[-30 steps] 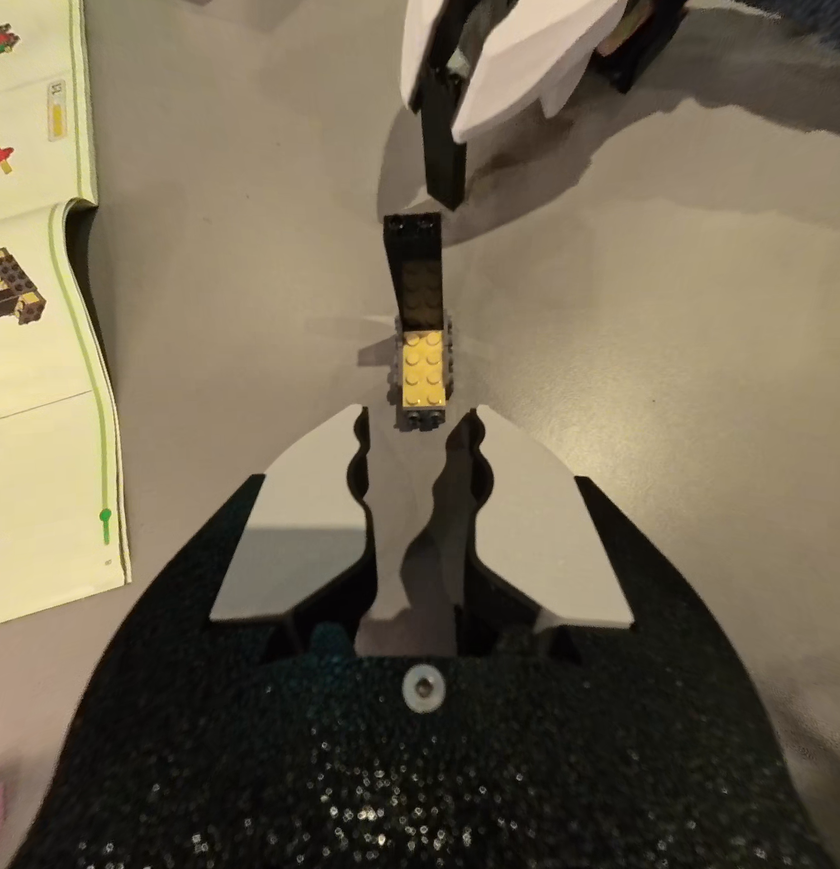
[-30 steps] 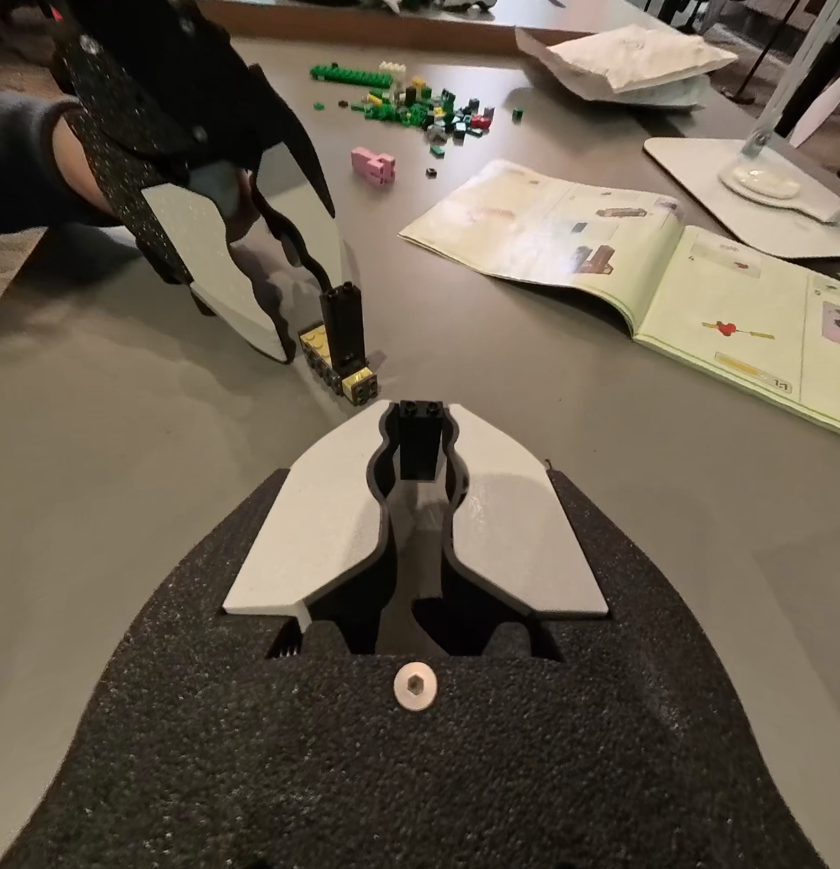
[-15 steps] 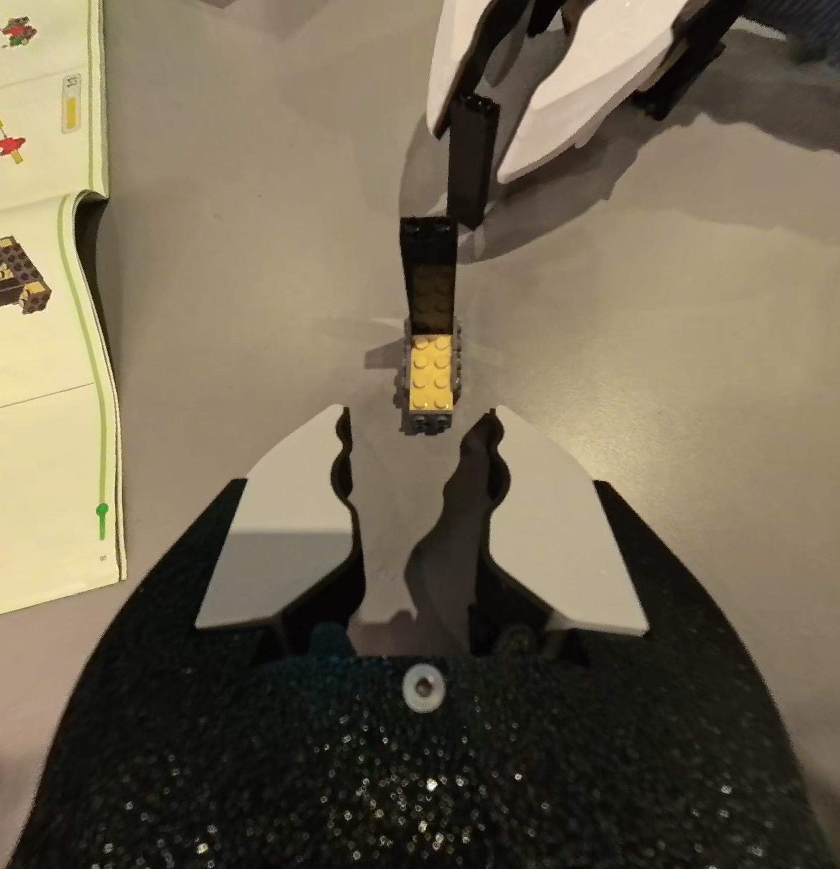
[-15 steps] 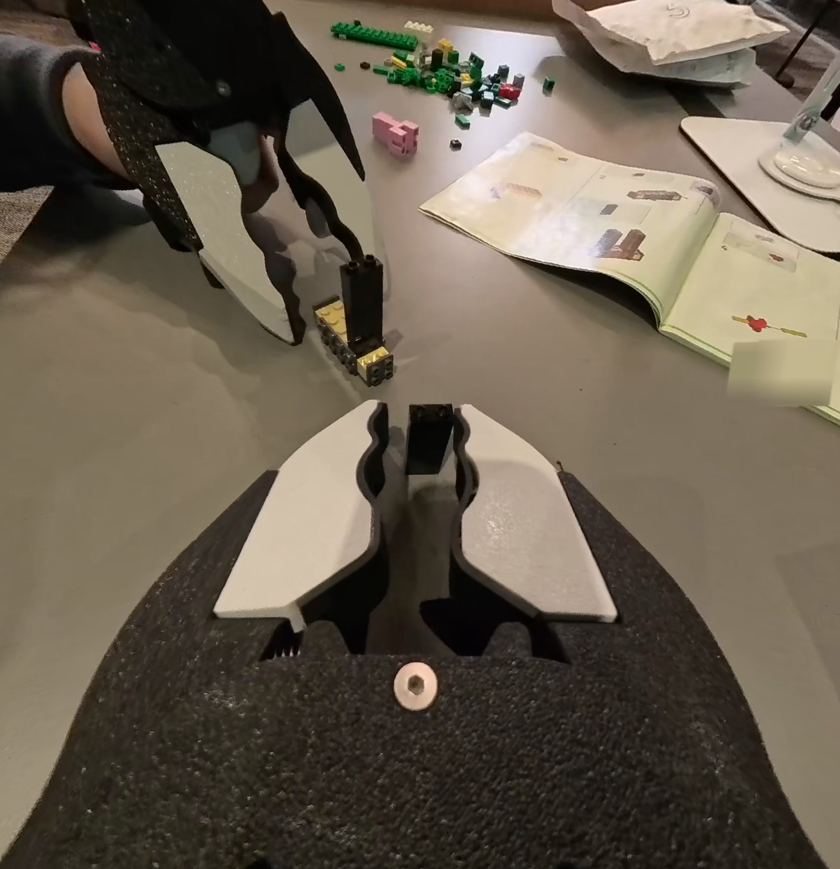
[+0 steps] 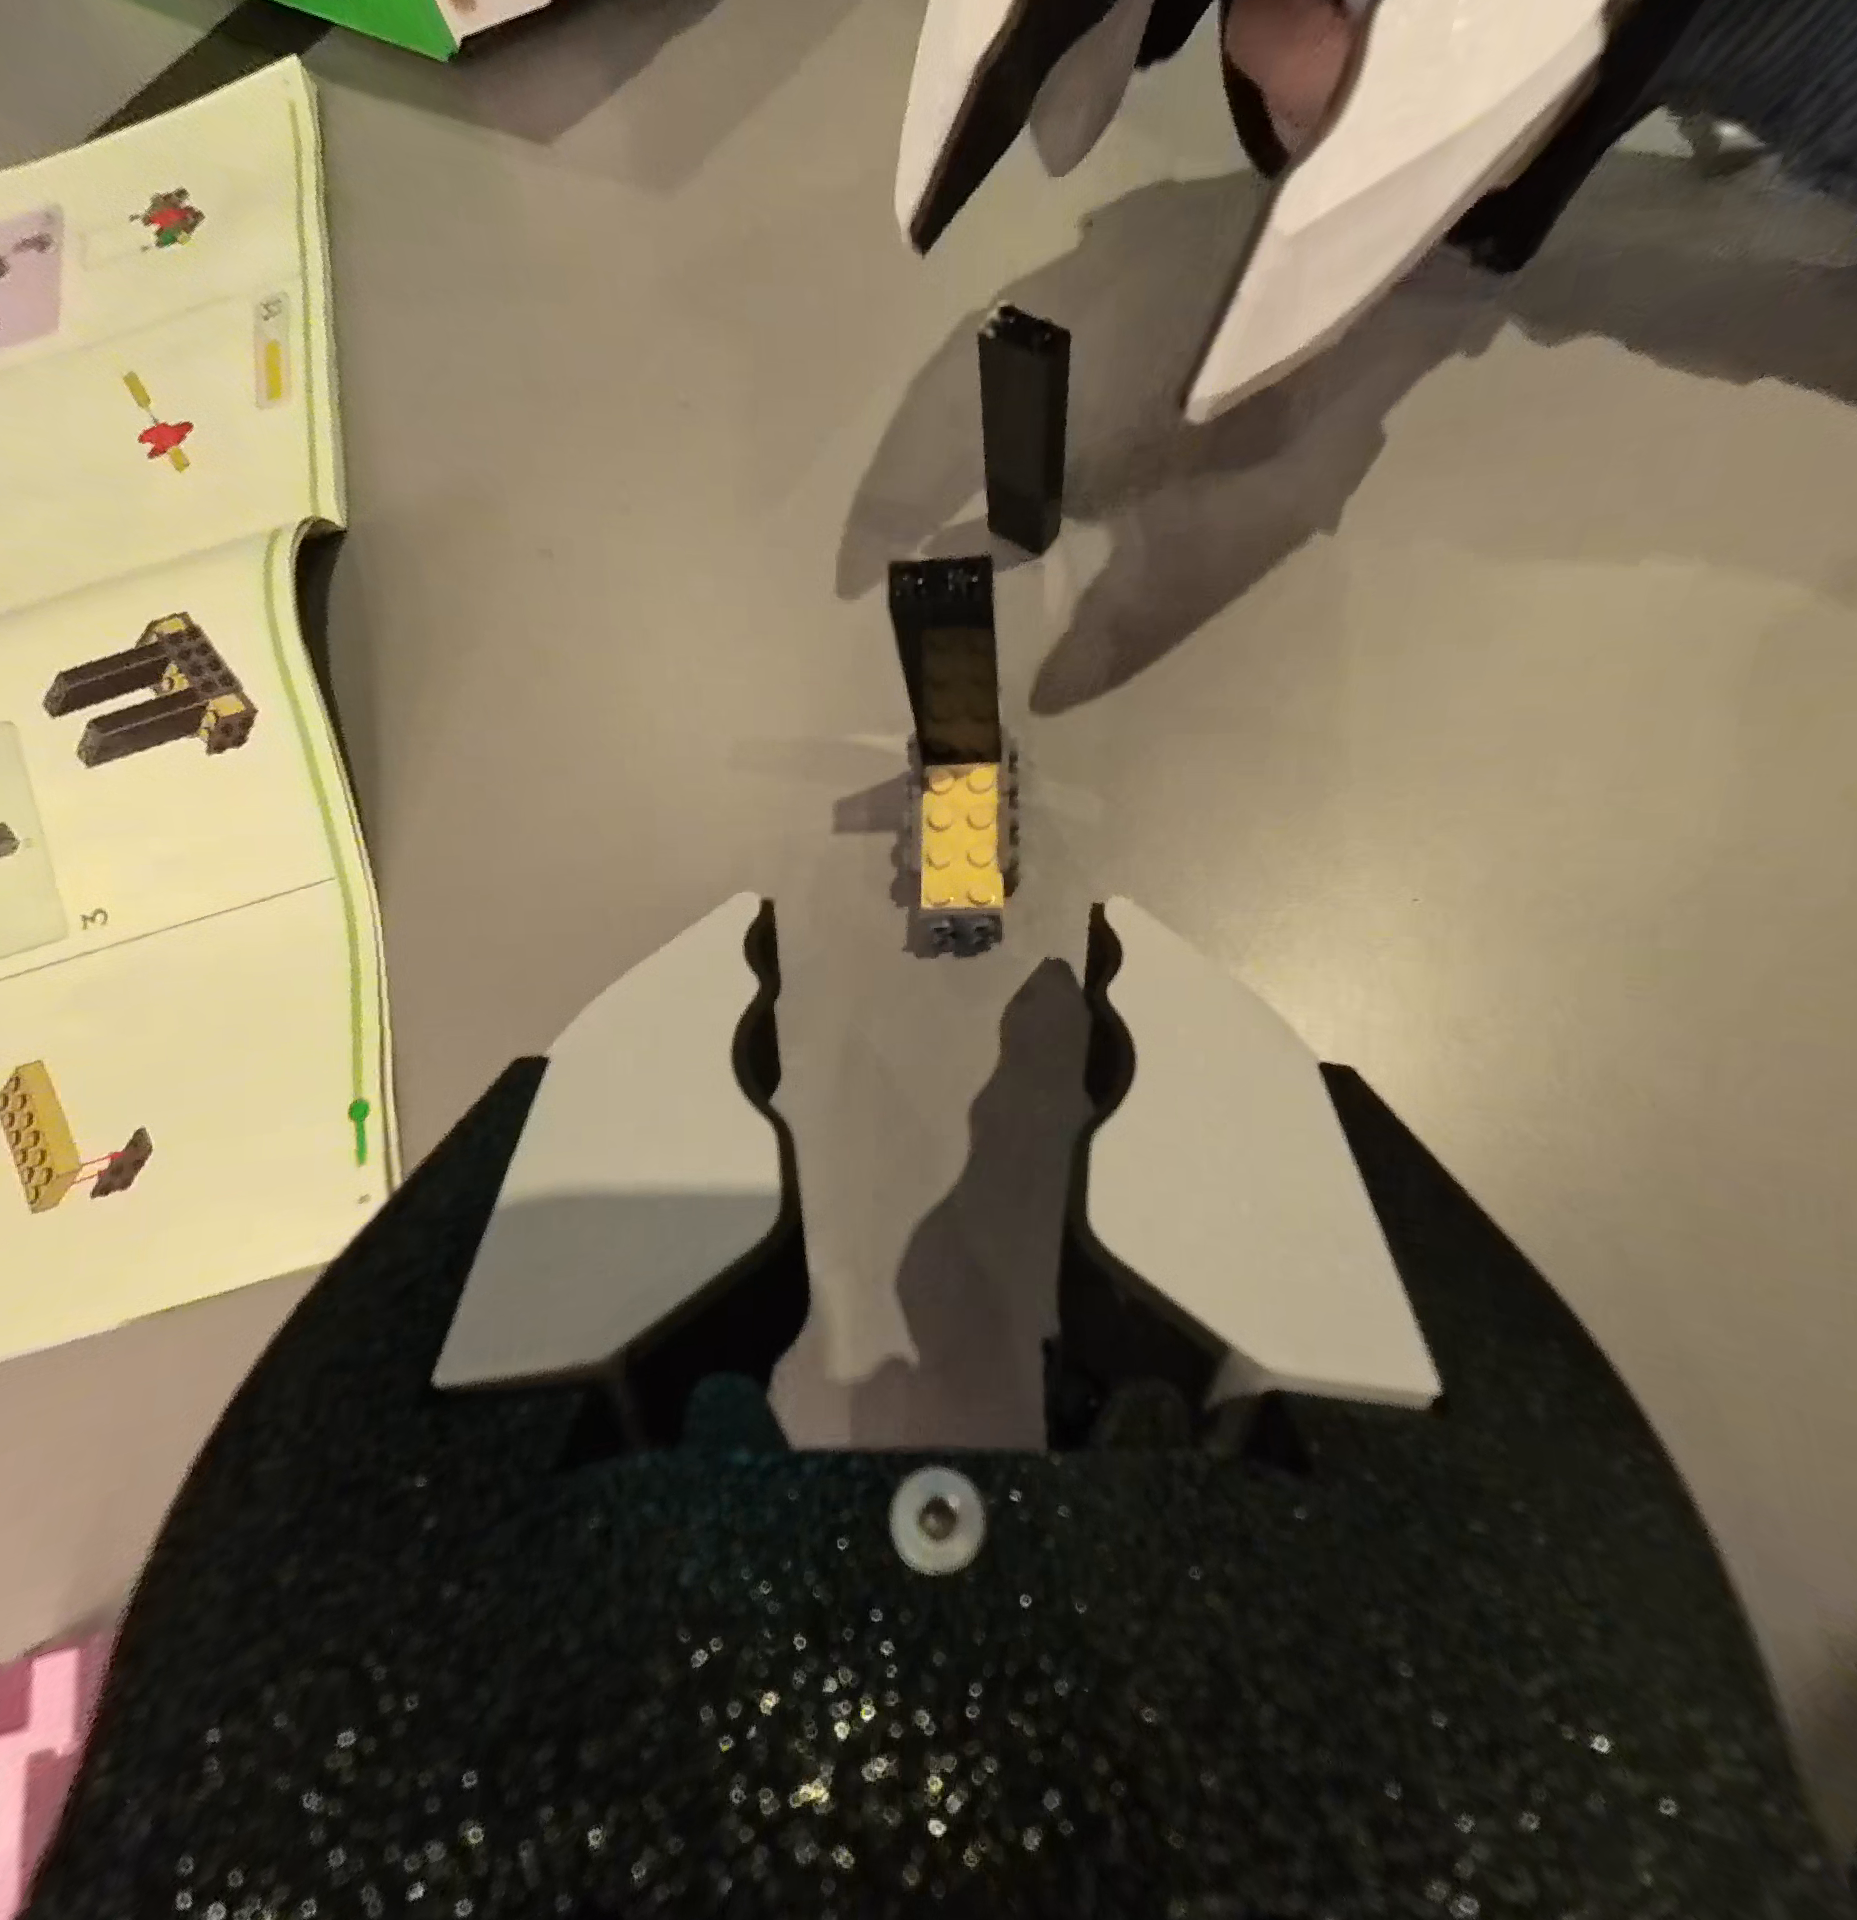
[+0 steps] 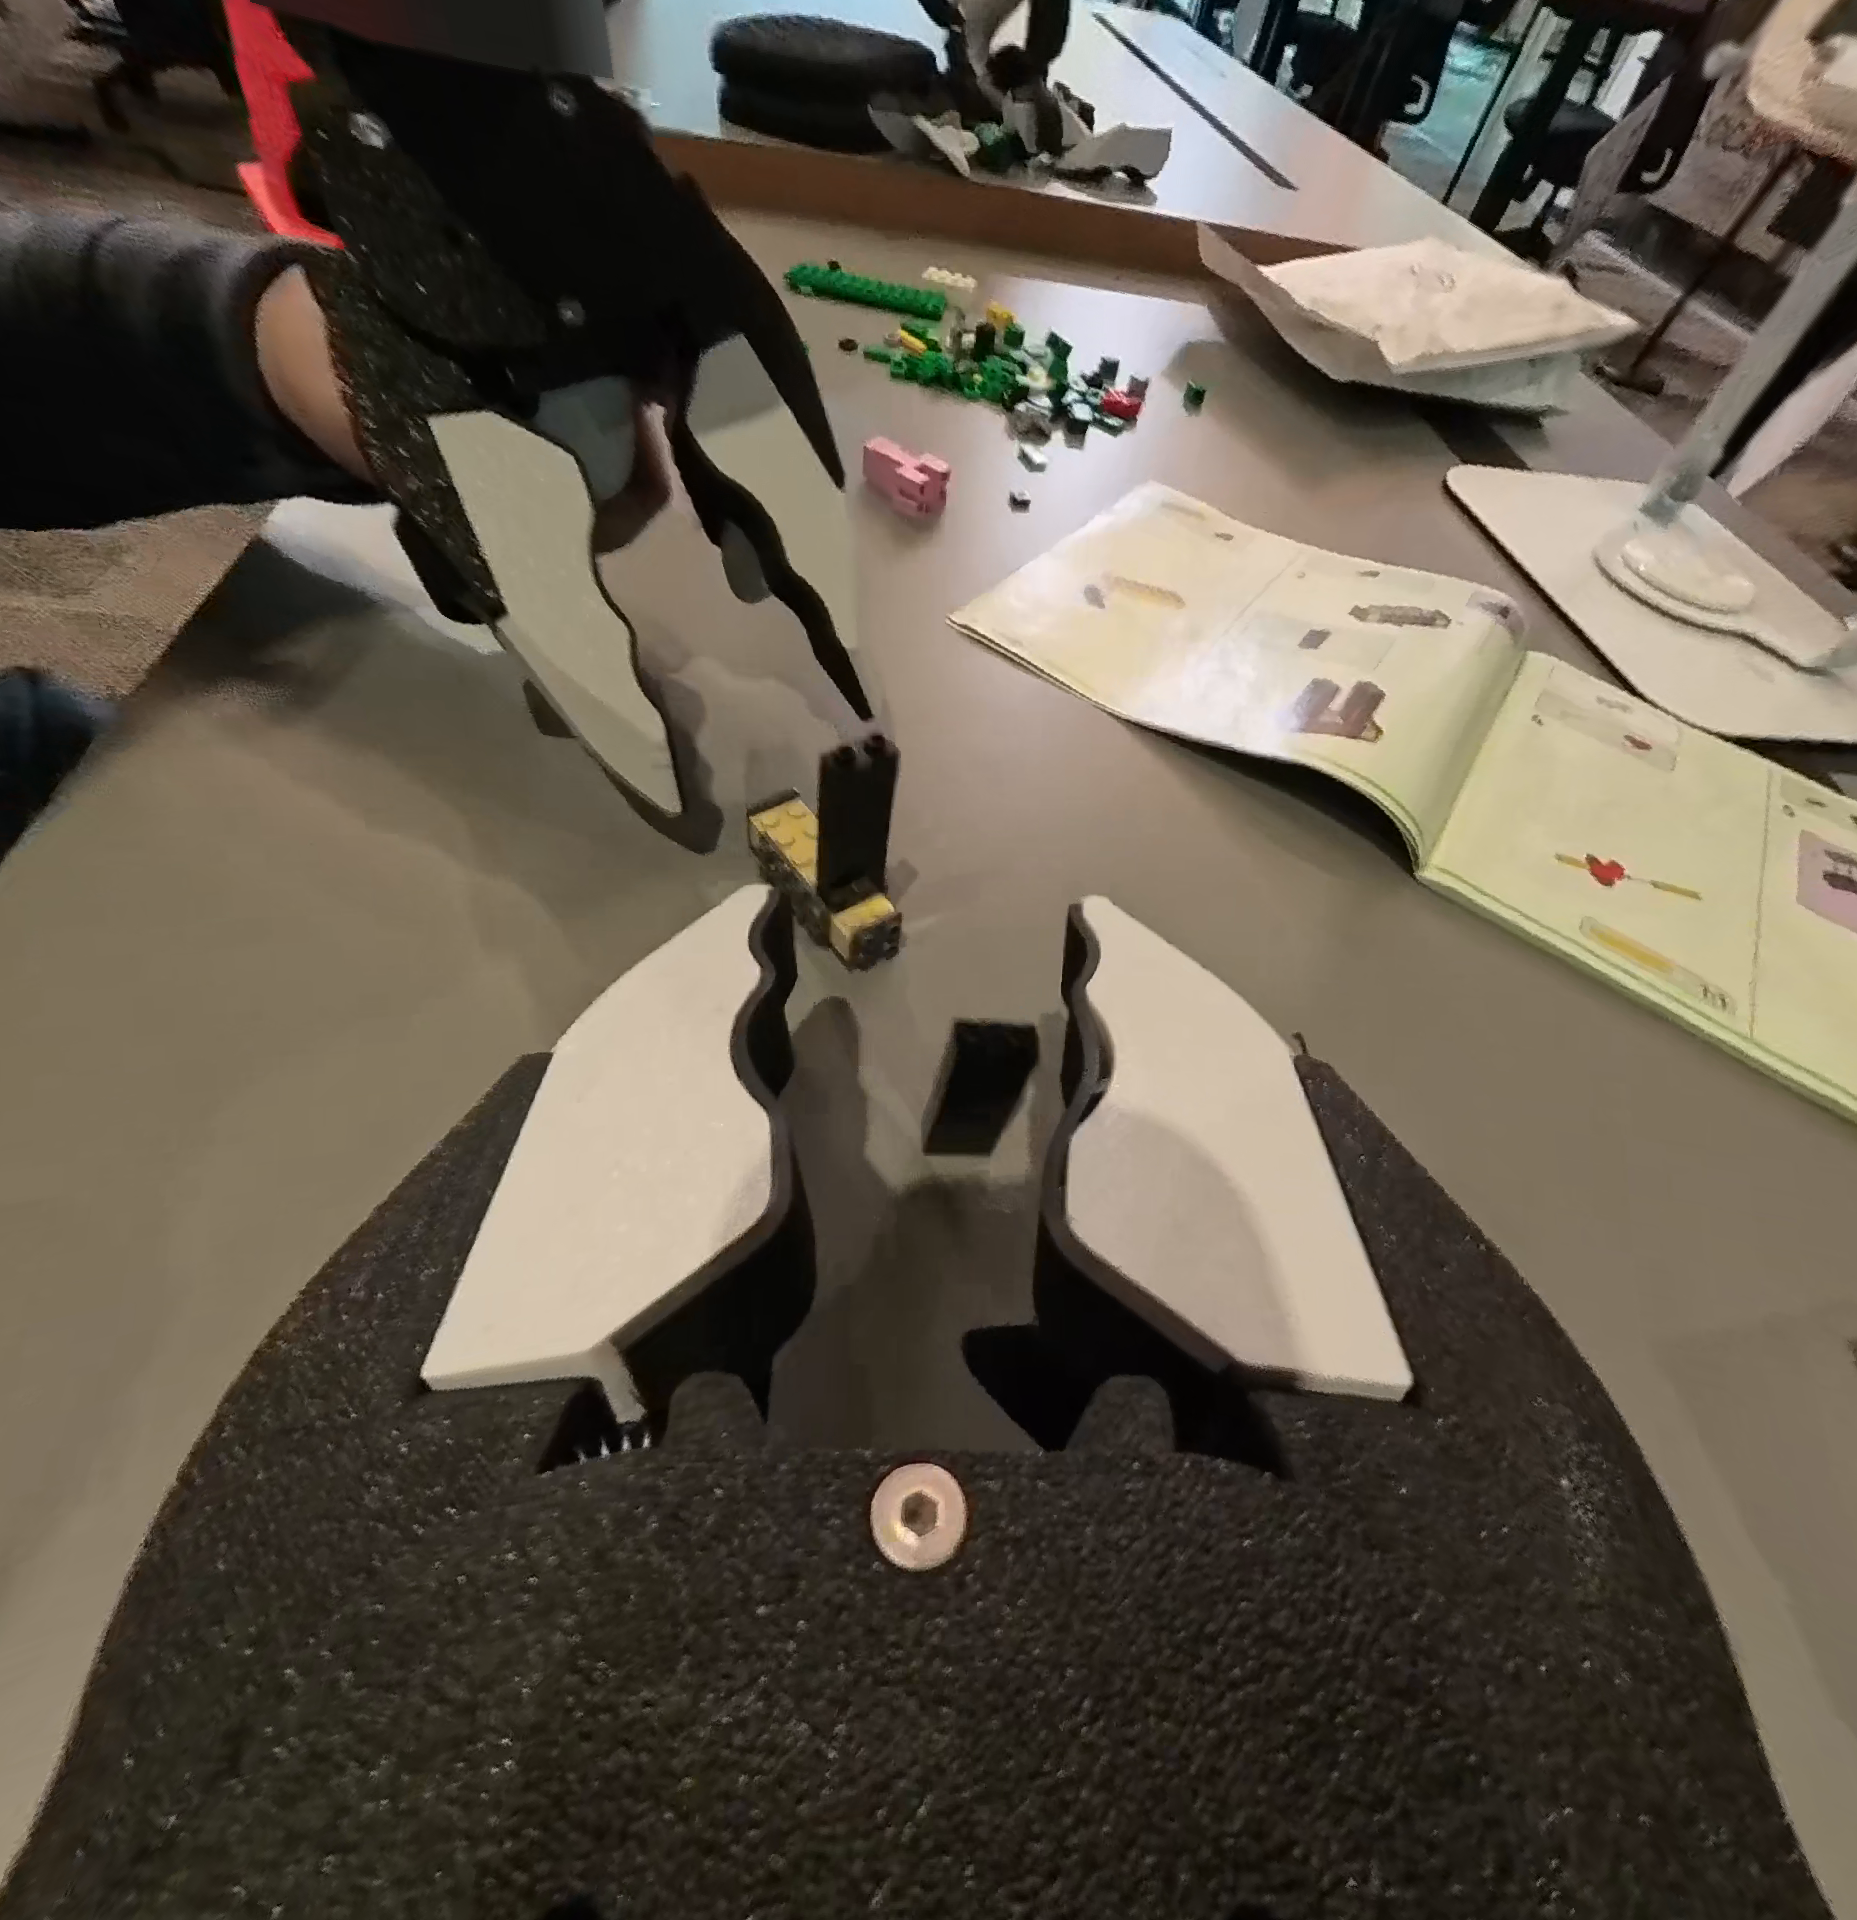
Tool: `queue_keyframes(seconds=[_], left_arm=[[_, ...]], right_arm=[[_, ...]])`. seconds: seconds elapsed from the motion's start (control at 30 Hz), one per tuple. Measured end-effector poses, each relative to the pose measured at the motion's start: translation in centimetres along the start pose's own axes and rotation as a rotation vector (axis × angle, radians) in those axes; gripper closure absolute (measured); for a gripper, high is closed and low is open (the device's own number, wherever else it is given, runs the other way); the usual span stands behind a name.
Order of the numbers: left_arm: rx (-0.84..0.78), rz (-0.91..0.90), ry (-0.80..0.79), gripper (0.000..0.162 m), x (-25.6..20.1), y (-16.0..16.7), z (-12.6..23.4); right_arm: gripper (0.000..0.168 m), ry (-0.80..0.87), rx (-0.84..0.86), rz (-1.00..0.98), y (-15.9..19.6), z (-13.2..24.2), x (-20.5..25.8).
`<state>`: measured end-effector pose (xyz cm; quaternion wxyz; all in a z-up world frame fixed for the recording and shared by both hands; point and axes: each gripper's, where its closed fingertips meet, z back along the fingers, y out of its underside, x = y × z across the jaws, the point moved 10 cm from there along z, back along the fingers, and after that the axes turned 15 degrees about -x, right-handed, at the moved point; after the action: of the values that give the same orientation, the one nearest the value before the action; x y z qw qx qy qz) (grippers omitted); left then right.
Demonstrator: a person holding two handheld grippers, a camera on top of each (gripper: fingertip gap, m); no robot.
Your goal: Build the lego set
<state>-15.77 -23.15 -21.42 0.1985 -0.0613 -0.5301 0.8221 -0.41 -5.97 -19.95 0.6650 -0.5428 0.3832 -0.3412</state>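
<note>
A small build (image 5: 960, 842) sits on the grey table: a yellow brick on a grey base with a tall black column (image 5: 945, 655) at its far end. My left gripper (image 5: 929, 925) is open and empty, its tips just short of the build's near end. A loose tall black brick (image 5: 1023, 436) stands upright just beyond the build. My right gripper (image 6: 922, 920) is open, with the black brick (image 6: 981, 1086) free between its fingers, touching neither. The build (image 6: 830, 883) lies just ahead of its left finger. The left gripper (image 6: 768, 769) hangs over the build.
An open instruction booklet (image 5: 155, 727) lies left of the build and shows in the right wrist view (image 6: 1423, 727). A pile of loose bricks (image 6: 1007, 364), a pink piece (image 6: 903, 478), a paper bag (image 6: 1423, 312) and a white stand base (image 6: 1651, 582) lie farther off. Left tips to right tips: about 10 centimetres.
My right gripper has opened and let go of the black brick, which now stands free beside the build. My left gripper has opened wider and drawn back a little.
</note>
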Motion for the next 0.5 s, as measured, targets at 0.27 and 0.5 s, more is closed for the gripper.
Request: queue_keyframes(seconds=[0.27,0.5], left_arm=[[0.024,-0.039,0.028,0.105,0.4,0.6,1.8],[0.02,-0.052,0.056,0.106,0.1,1.2,2.4]], right_arm=[[0.121,-0.176,0.185,0.071,-2.1,-3.7,1.1],[0.121,-0.315,0.396,0.113,-2.4,-5.8,0.0]])
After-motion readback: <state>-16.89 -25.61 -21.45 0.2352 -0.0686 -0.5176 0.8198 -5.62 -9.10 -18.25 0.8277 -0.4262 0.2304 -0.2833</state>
